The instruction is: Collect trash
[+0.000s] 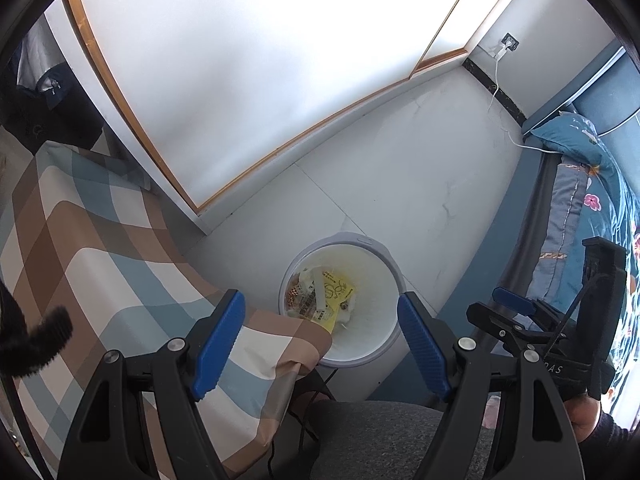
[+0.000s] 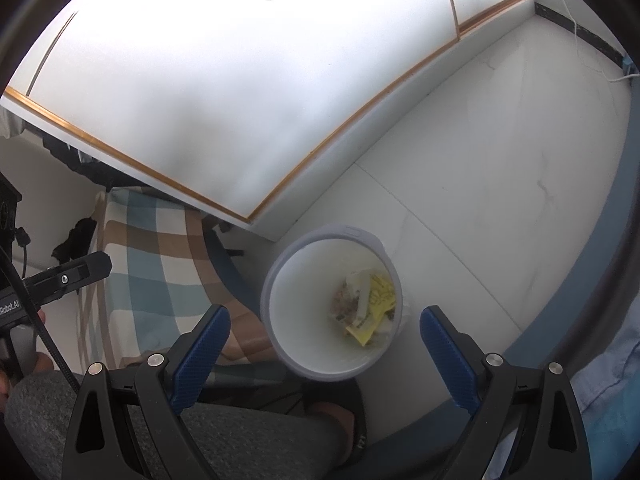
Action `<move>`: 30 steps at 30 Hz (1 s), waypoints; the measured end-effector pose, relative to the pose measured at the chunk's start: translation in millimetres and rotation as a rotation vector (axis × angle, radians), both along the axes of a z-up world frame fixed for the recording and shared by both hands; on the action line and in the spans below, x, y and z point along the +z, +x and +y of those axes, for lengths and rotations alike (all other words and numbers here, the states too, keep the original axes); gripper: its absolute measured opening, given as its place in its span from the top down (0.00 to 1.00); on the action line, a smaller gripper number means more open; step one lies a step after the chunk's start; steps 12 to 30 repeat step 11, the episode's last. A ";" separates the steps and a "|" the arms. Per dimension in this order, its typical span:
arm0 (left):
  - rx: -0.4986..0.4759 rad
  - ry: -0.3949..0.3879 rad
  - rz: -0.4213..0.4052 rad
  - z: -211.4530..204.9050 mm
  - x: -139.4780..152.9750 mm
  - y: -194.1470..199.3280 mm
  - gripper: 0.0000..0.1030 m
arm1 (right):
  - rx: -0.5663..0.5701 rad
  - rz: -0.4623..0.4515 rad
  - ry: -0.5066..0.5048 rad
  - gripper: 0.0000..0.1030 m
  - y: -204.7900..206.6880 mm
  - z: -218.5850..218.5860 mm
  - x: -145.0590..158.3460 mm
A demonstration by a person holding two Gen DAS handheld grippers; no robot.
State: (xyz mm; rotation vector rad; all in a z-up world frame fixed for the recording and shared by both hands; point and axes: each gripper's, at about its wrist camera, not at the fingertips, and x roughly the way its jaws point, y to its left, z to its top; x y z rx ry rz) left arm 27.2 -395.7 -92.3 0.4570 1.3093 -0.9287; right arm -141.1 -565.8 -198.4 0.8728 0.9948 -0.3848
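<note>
A white trash bin with a grey rim (image 1: 390,264) (image 2: 276,264) stands on the pale floor. Inside it lie a yellow wrapper (image 1: 338,292) (image 2: 374,306) and other packets and scraps. My left gripper (image 1: 322,338) hangs above the bin, open, with nothing between its blue pads. My right gripper (image 2: 324,354) also hovers over the bin, open and empty. In the left wrist view the right gripper (image 1: 516,312) shows at the right edge, over the bed's side. The left gripper's black finger (image 2: 76,272) shows at the left edge of the right wrist view.
A checked brown, blue and white cloth (image 1: 100,264) (image 2: 152,264) covers furniture left of the bin. White sliding doors with wood trim (image 1: 240,80) stand behind. A bed with blue floral bedding (image 1: 592,208) lies at right. The person's grey trouser leg (image 2: 248,440) and sandal (image 2: 356,412) are below.
</note>
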 end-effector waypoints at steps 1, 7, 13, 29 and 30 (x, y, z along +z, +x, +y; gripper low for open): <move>-0.003 -0.003 0.004 -0.2 0.0 0.1 0.26 | -0.002 -0.001 0.000 0.06 -0.2 -0.5 0.0; 0.026 -0.017 0.006 3.3 -1.2 3.9 0.26 | -0.001 0.004 -0.005 0.06 -0.1 -1.6 0.8; 0.064 -0.040 0.012 7.5 -2.2 8.2 0.26 | -0.005 0.012 -0.009 0.06 -2.3 -1.0 7.8; 0.064 -0.040 0.012 7.5 -2.2 8.2 0.26 | -0.005 0.012 -0.009 0.06 -2.3 -1.0 7.8; 0.064 -0.040 0.012 7.5 -2.2 8.2 0.26 | -0.005 0.012 -0.009 0.06 -2.3 -1.0 7.8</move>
